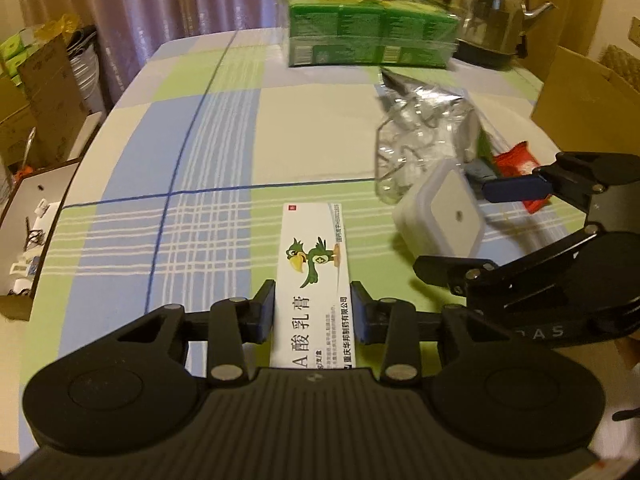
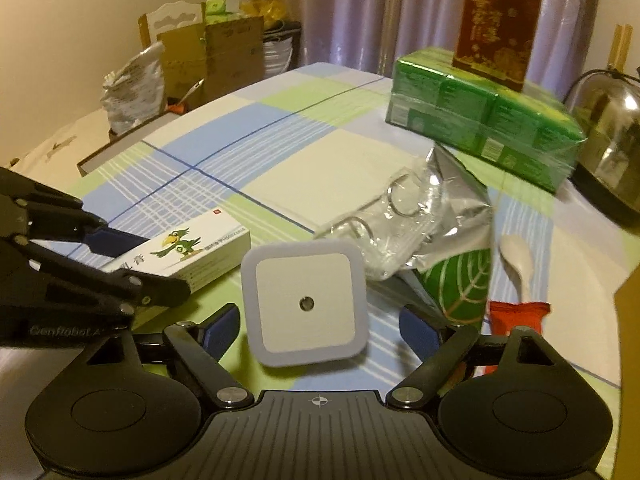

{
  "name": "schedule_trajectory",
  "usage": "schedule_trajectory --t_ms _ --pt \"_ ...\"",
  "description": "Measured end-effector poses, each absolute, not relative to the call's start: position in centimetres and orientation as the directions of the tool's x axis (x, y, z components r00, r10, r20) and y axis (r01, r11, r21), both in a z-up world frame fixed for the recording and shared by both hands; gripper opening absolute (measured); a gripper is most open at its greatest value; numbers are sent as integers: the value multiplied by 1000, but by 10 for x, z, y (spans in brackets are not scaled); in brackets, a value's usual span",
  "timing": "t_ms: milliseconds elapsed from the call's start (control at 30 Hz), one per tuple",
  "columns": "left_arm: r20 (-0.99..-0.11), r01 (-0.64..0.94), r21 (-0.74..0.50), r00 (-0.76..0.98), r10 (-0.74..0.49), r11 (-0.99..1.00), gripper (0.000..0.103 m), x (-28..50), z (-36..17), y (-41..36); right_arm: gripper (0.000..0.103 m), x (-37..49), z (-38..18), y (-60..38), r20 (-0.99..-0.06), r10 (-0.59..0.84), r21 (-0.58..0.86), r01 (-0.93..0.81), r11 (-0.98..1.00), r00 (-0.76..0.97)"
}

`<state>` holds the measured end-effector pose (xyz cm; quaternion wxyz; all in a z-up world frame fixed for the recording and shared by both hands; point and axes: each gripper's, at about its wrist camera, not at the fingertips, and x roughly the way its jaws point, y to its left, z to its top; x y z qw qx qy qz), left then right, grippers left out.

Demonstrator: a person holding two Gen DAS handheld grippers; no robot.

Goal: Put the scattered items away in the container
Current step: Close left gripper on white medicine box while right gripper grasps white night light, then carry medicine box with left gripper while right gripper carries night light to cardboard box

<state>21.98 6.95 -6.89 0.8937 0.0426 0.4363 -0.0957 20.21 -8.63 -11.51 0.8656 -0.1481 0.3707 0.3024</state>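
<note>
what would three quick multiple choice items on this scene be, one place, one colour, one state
1. Where does the dark red box stand?
A. on the green pack
B. beside the kettle
C. on the floor

2. What colour is the bird on the ointment box?
A. red
B. green
C. blue

3. How does the right tool stand to the night light?
A. shut on it
B. open around it
C. far from it

Answers: 1 A, it sits atop the green pack. 2 B, the bird is green. 3 B, gaps show between both fingers and the light.
</note>
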Motion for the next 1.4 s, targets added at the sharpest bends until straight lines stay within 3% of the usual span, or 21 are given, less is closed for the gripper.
schedule_trajectory --t_ms 33,100,433,967,1400 --pt "-788 208 -14 599 -139 978 33 220 -69 71 71 203 -116 -85 -734 417 -30 -639 769 537" --pt "-785 206 -25 601 -146 978 33 220 -69 71 63 203 -118 -84 -737 418 -33 -647 762 531" --pt "-792 230 8 595 -134 973 33 219 -73 62 63 176 -103 -118 -737 375 -34 -584 811 563" --pt "-793 438 -49 529 -302 898 33 122 -68 -21 63 77 -89 -245 -796 204 18 -314 949 570" --pt "-778 413 -3 572 -262 911 35 118 -77 -34 63 65 -97 -249 -785 214 7 -337 942 581"
